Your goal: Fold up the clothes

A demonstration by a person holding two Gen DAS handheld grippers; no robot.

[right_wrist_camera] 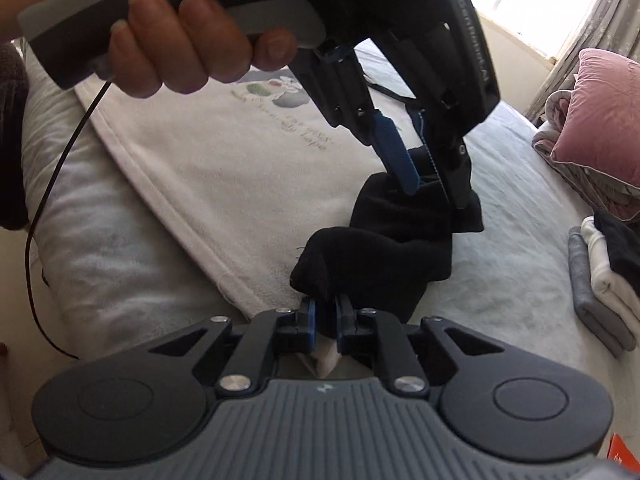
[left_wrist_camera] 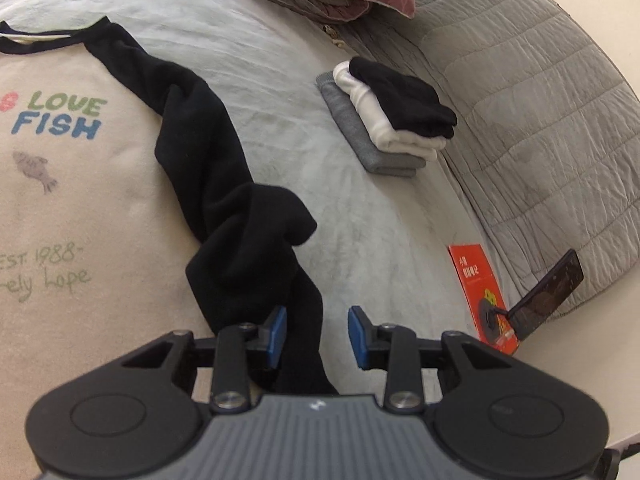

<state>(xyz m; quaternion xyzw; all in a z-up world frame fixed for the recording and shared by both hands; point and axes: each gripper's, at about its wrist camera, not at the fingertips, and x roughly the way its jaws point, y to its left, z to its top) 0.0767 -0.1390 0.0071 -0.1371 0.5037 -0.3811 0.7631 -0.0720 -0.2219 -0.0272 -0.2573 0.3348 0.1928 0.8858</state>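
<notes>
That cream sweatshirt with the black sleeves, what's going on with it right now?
A person with a handheld gripper in each hand is folding the cream sweatshirt spread on the bed. Both are working its bunched black sleeve. The right gripper is pinched on the sleeve's end. The left gripper has the sleeve running between its fingers, which stand apart without pressing it. The sleeve is not yet folded over the body. A stack of folded clothes lies further along the bed.

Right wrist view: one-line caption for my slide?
Right gripper pinches the black sleeve beside the left gripper.
</notes>
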